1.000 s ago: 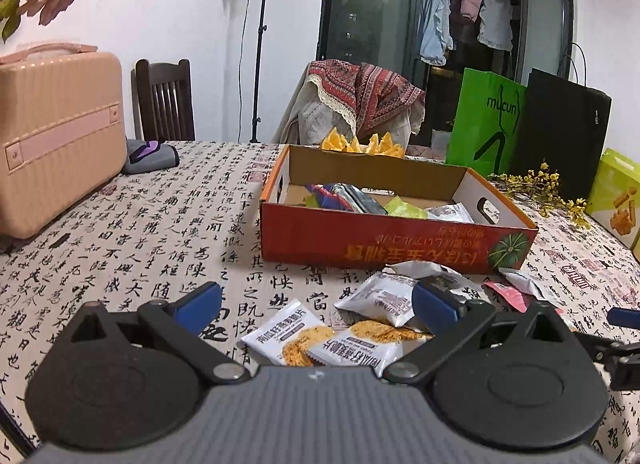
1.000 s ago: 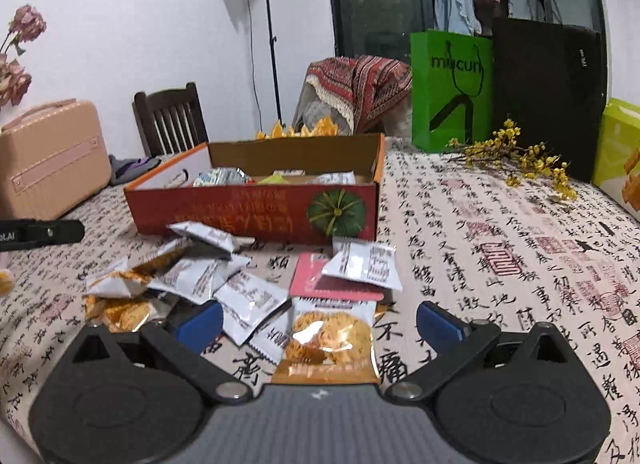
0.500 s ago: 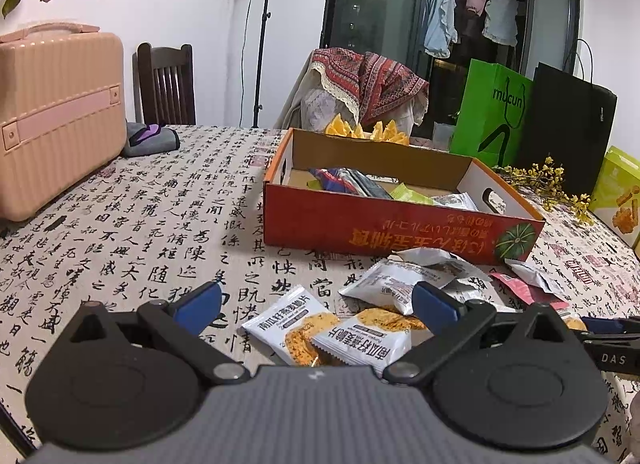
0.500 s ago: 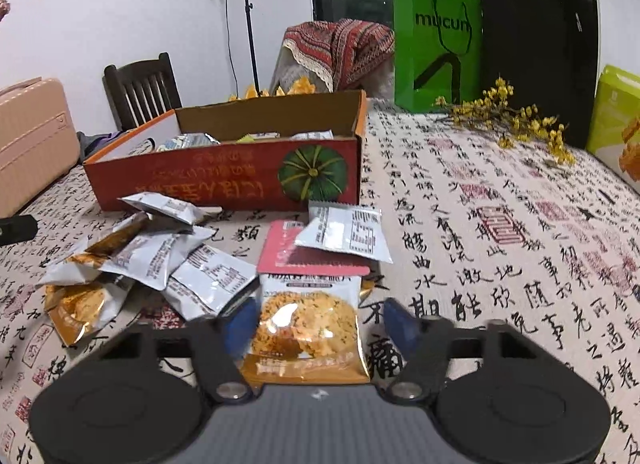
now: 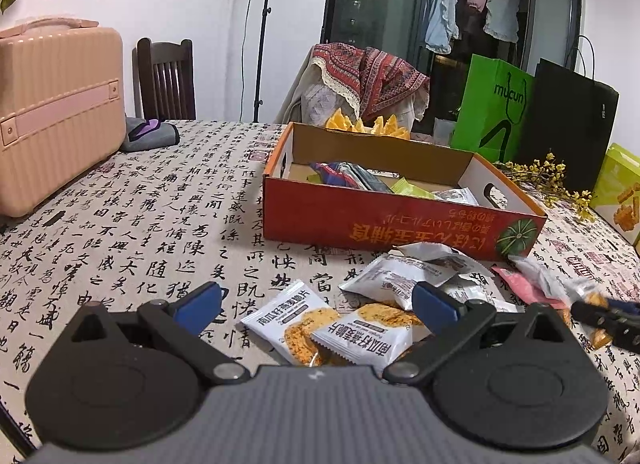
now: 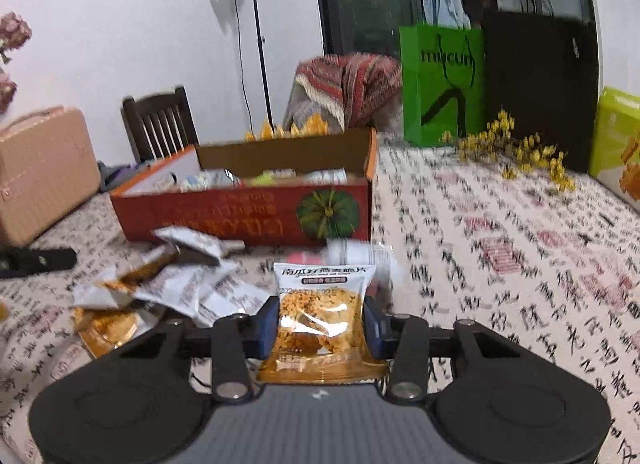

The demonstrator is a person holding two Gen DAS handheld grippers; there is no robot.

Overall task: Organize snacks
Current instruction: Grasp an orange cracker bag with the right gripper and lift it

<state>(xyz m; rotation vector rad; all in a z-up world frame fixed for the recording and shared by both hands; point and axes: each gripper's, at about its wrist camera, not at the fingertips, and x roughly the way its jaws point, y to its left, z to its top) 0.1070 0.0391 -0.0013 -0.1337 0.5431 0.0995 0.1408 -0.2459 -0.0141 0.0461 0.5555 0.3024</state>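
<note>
A red cardboard box (image 5: pixel 384 220) with several snack packets inside stands mid-table; it also shows in the right wrist view (image 6: pixel 240 220). Loose white and orange snack packets (image 5: pixel 360 328) lie in front of it. My left gripper (image 5: pixel 316 304) is open and hovers low over two of these packets. My right gripper (image 6: pixel 320 324) is shut on a white-and-orange cracker packet (image 6: pixel 322 320) and holds it above the table; it shows at the right edge of the left wrist view (image 5: pixel 600 314). More packets (image 6: pixel 176 288) lie to its left.
A pink suitcase (image 5: pixel 56 112) stands at the table's left, with a grey cloth (image 5: pixel 150 136) behind it. A green bag (image 5: pixel 496 108), a black bag (image 5: pixel 568 124), yellow flowers (image 5: pixel 548 180) and a lime box (image 5: pixel 620 192) stand at the right.
My right gripper has closed on the cracker packet and lifted it off the table. My left gripper stays open and has shifted only slightly over the loose packets.
</note>
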